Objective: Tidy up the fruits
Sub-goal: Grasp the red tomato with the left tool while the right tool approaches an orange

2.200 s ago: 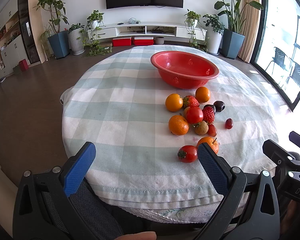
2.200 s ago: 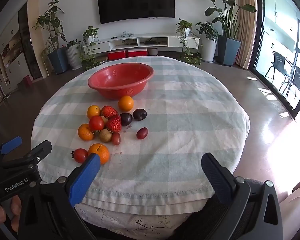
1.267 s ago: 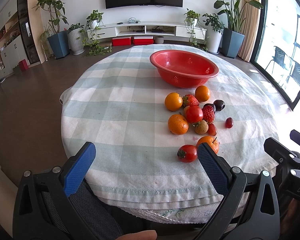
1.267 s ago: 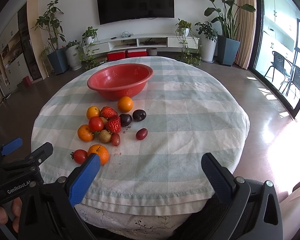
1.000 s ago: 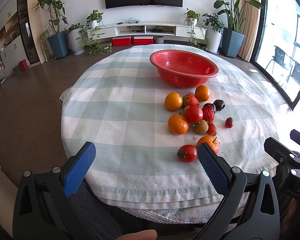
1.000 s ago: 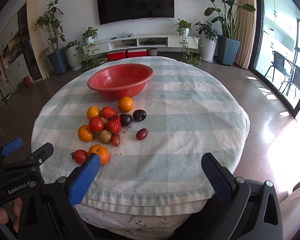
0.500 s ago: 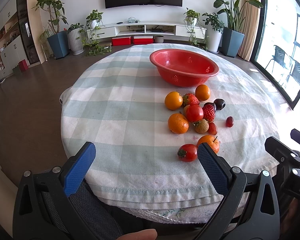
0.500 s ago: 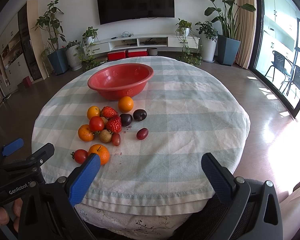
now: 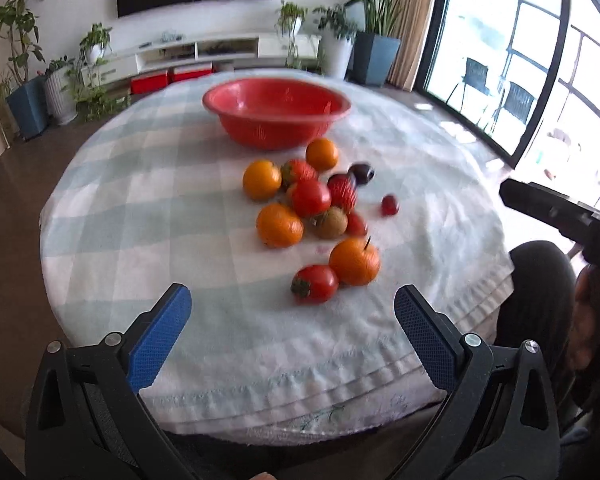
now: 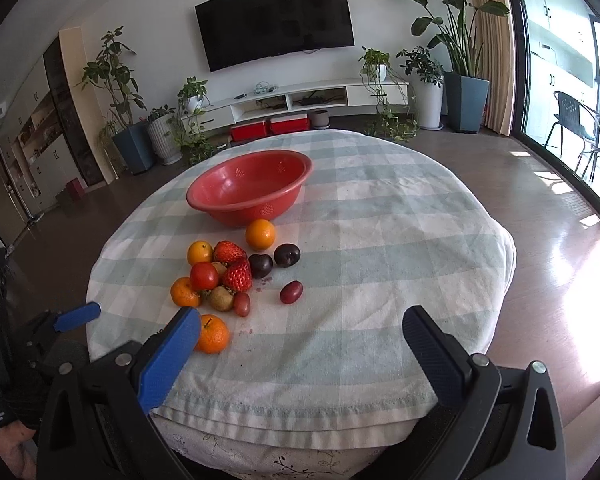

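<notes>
Left gripper [image 9: 292, 320] sits at the near table edge, jaws spread wide, nothing between them, blue pads showing. Right gripper [image 10: 300, 344] is also at the near edge, jaws wide apart and empty; its left pad overlaps the nearest orange in the right wrist view. Both hang over the checked tablecloth [image 10: 380, 280] on a round table.

Fruit pile lies loose on the cloth, left of center in the right wrist view, all outside the bowl. Nearest: tomato with green calyx [image 9: 314, 283] touching stemmed orange [image 9: 354, 261]. Behind them: a brown kiwi-like fruit [image 9: 331, 222], small red oval fruit [image 10: 242, 303] just beside it, another orange [image 9: 279, 225] to the left. A lone red grape [image 10: 291, 292] lies apart on the right. Mid pile: round tomato [image 9: 309, 197], strawberry [image 10: 237, 275], second strawberry [image 10: 228, 252], orange [image 10: 199, 252] at the left. Two dark plums [image 10: 287, 255] sit side by side. Farthest fruit: orange [image 10: 260, 234] just in front of the bowl.

Red bowl [image 10: 204, 192] stands past the pile, upright, nothing visible inside. Left wrist view is motion-blurred. Far back: TV [image 10: 276, 20], low white shelf unit, potted plants.
</notes>
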`<state>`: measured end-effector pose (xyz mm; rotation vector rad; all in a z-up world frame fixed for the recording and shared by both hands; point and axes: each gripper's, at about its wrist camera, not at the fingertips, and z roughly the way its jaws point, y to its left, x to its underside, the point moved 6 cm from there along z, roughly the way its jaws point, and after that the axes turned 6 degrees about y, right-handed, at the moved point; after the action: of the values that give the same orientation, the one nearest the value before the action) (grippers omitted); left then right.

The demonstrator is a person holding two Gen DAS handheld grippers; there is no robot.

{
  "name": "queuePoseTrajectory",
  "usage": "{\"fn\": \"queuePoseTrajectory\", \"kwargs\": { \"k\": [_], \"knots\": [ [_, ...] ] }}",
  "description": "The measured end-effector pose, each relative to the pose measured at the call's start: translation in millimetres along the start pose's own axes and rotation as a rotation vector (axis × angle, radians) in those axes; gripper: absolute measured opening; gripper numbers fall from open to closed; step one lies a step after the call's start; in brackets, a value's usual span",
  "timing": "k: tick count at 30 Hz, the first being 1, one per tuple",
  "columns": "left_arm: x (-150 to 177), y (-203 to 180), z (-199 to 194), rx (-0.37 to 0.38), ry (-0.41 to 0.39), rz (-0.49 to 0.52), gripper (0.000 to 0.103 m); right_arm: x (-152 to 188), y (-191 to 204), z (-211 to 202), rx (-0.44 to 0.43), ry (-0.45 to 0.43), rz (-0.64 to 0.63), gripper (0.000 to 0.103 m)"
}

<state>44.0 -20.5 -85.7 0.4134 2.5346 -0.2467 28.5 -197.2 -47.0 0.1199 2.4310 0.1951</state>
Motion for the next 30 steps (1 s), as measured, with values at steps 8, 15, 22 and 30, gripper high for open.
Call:
{"fn": "queuePoseTrajectory", "kwargs": {
  "k": [8, 15, 22, 30],
  "knots": [
    [-17.3, 0.9, 19.3, 0.087, 0.068, 0.219, 0.102, 10.5, 0.7, 19.4, -0.115, 0.136, 0.031, 0.099],
    [-18.8, -35.4, 38.1, 0.247, 0.179, 0.575, 0.073, 10.0, 11.4, 28.7, -0.19, 0.112, -0.041, 0.093],
    [-20.6, -33.3, 58.6, 0.277, 0.247, 0.658, 0.051, 8.2, 7.5, 35.6, -0.216, 0.122, -0.019, 0.087],
    [-23.5, -30.4, 60.9, 0.273, 0.258, 0.689, 0.045, 9.4, 11.7, 41.6, -0.225, 0.14, -0.028, 0.086]
  ]
}}
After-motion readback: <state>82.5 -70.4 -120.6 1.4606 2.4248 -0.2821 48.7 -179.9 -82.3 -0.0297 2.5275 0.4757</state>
